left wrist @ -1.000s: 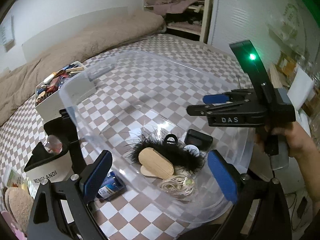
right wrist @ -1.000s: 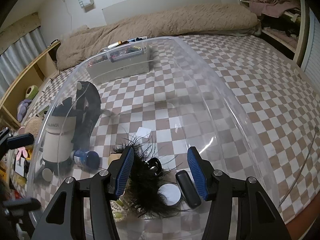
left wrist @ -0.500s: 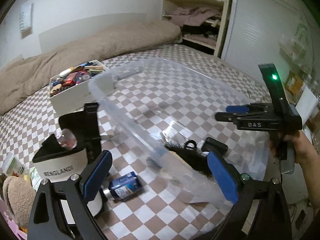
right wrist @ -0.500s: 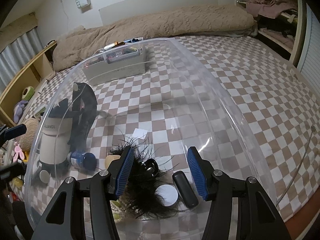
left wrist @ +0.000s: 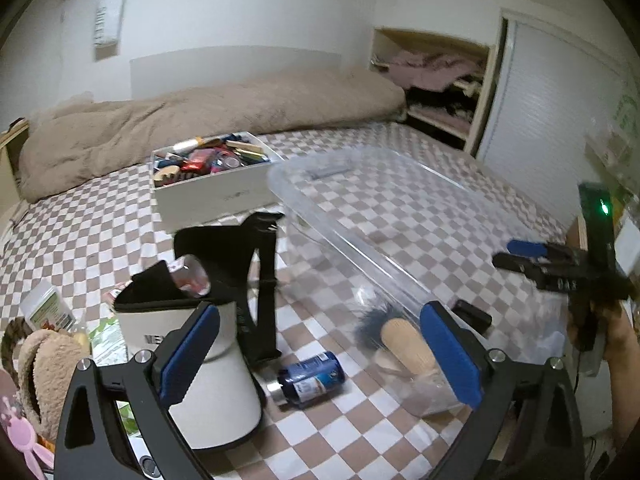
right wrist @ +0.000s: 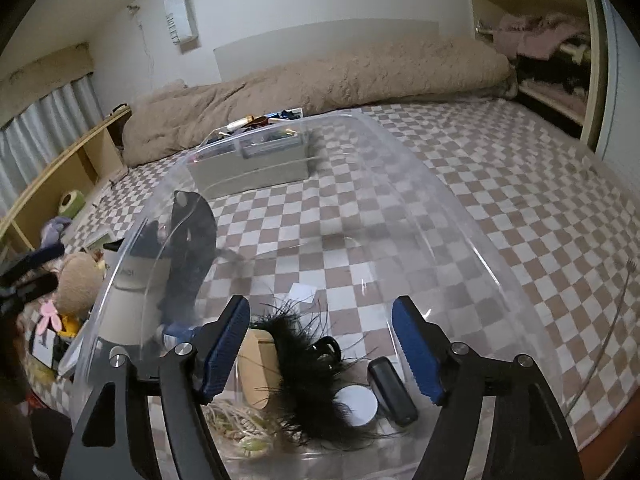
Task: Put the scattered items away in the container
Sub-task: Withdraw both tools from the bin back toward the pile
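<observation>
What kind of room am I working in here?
Most likely a bedroom: the work surface is a bed with a checkered sheet, a rumpled beige duvet along the wall, and an open closet holding folded clothes.

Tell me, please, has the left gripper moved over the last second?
Yes. The left gripper has swung leftward off the clear bin; it now frames the blue bottle on the bed.

open: checkered bedspread (left wrist: pixel 360 432) around blue bottle (left wrist: pixel 310 376) | blocked left: white-and-black bag (left wrist: pixel 208 360) | blocked right: clear container wall (left wrist: pixel 360 256) | bin interior's far half bare
</observation>
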`<state>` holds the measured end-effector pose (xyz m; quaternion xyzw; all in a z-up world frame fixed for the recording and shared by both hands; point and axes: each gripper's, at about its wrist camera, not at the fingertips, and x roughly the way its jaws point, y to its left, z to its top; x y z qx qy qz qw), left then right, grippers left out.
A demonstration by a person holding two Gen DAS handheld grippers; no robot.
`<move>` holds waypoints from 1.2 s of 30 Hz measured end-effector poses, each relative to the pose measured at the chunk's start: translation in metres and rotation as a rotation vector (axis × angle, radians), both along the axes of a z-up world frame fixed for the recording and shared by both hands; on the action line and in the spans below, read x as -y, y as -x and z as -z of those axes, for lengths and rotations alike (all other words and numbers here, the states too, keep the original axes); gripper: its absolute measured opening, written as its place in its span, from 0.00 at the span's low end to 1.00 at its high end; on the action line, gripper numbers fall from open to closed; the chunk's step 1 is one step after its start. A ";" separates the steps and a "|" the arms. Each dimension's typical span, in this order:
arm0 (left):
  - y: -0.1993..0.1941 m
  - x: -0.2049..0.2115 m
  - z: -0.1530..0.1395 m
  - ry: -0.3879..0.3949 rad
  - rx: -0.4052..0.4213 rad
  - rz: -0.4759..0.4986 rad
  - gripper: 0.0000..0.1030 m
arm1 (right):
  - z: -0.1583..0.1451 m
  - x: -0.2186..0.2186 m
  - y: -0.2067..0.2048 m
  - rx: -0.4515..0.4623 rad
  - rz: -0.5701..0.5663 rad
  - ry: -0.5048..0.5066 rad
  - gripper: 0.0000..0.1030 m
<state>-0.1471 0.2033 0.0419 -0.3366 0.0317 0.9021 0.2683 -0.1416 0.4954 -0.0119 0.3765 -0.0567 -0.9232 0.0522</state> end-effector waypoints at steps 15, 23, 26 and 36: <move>-0.010 0.085 -0.004 -0.111 -0.057 -0.155 1.00 | -0.068 0.122 -0.041 -0.268 -0.170 -0.046 0.93; -0.012 0.144 0.001 -0.159 -0.069 -0.272 1.00 | -0.075 0.181 -0.028 -0.310 -0.245 0.021 0.94; -0.011 0.167 0.005 -0.165 -0.073 -0.340 1.00 | -0.072 0.201 -0.022 -0.317 -0.263 0.057 0.94; -0.012 0.217 0.017 -0.143 -0.100 -0.485 1.00 | -0.051 0.252 -0.001 -0.338 -0.281 0.095 0.94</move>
